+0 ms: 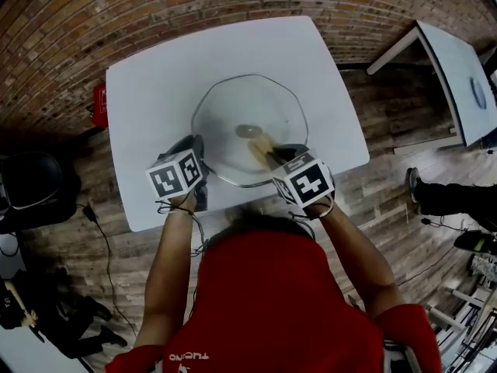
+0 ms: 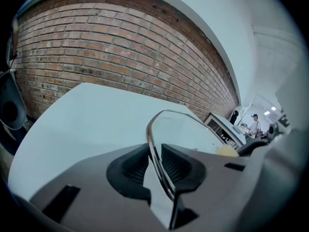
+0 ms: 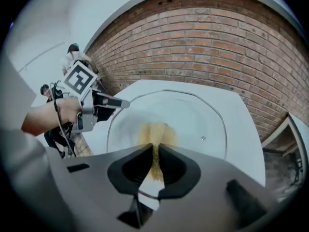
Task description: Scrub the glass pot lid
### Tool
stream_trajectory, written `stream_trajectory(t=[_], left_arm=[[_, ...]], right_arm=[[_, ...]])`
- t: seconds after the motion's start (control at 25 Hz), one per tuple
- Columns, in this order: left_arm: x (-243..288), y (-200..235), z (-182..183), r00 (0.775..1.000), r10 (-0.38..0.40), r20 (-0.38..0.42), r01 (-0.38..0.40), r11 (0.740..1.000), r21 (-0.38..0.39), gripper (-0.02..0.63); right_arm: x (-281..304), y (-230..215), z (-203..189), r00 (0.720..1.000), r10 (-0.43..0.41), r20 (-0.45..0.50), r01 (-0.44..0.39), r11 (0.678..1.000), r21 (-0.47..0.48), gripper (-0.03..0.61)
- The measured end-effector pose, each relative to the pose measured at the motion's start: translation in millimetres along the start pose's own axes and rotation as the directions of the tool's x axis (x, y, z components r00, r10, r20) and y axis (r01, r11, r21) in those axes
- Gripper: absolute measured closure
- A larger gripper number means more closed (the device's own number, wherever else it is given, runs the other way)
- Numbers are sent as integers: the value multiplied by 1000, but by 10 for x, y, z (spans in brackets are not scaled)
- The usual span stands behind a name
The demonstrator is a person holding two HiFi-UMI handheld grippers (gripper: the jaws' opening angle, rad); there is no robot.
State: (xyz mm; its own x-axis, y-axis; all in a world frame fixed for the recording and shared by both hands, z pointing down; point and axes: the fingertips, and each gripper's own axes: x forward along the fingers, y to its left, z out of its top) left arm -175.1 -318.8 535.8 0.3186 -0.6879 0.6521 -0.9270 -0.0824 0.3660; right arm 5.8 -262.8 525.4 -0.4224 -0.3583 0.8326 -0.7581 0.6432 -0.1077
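A large glass pot lid [image 1: 233,107] with a metal rim lies in the middle of the white table [image 1: 155,92]. My left gripper [image 1: 192,165] is shut on its near-left rim. In the left gripper view the rim [image 2: 155,149] runs edge-on between the two black pads, and my left gripper [image 2: 154,167] clamps it. My right gripper [image 1: 289,160] is shut on a tan scrubbing sponge [image 1: 260,148], which rests on the glass near the lid's centre knob [image 1: 248,131]. In the right gripper view the sponge [image 3: 154,132] sticks out of my right gripper [image 3: 153,161] onto the lid [image 3: 203,124].
A brick wall [image 1: 155,6] lies beyond the table. A second white table [image 1: 458,68] stands at the right, and a dark chair [image 1: 31,181] at the left. A red object [image 1: 99,103] hangs at the table's left edge. A person's shoe [image 1: 415,183] is on the floor at the right.
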Motion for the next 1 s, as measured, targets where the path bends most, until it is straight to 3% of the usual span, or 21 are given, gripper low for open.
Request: stream_trajectory(t=[0.16, 0.32, 0.56, 0.88, 1.0], left_arm=[[-11, 2, -10, 1000, 0, 0, 0, 1000, 1, 525], [-10, -14, -8, 1000, 3, -1, -3, 1000, 5, 525], [-13, 5, -4, 1000, -2, -2, 2, 1000, 10, 525], [6, 7, 19, 1000, 6, 13, -6, 999, 37, 523], [-28, -13, 45, 1000, 5, 31, -7, 998, 65, 513]], right_arm=[[189, -154, 397, 997, -37, 66, 34, 998, 49, 526], [396, -321, 668, 994, -98, 57, 94, 994, 59, 526], [614, -357, 674, 992, -128, 18, 127, 991, 53, 526], [631, -376, 703, 992, -114, 49, 111, 993, 50, 522], [566, -373, 726, 993, -94, 73, 90, 994, 56, 450]])
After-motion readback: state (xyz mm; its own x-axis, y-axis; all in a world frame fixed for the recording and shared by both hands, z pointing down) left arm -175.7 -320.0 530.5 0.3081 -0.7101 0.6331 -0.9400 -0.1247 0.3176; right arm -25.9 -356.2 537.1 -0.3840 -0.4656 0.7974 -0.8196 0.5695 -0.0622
